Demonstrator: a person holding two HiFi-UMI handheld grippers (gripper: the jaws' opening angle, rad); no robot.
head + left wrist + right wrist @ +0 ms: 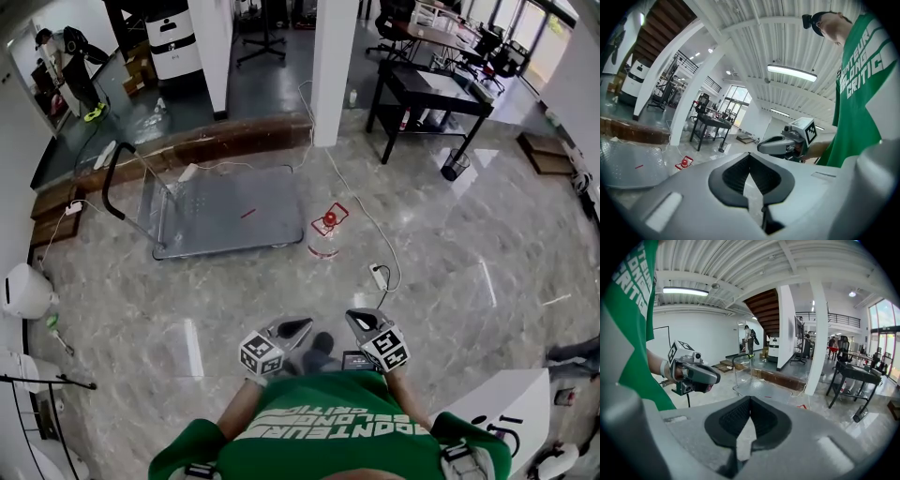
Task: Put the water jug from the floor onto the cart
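Observation:
The clear water jug (326, 228) with a red cap stands on the marble floor just right of the cart. The cart (220, 211) is a flat grey platform with a black handle at its left end. Both grippers are held close to my body, well short of the jug. My left gripper (302, 324) and right gripper (354, 317) are shut and hold nothing. In the left gripper view the shut gripper (750, 154) points toward the jug (684, 162), with the cart (628, 164) to its left. In the right gripper view the shut gripper (750, 398) faces the cart (764, 390).
A white cable runs across the floor to a power strip (379, 276) between me and the jug. A white pillar (333, 66) and a black desk (431, 94) stand behind, with a bin (455, 164) beside the desk. A person (80, 66) stands far left.

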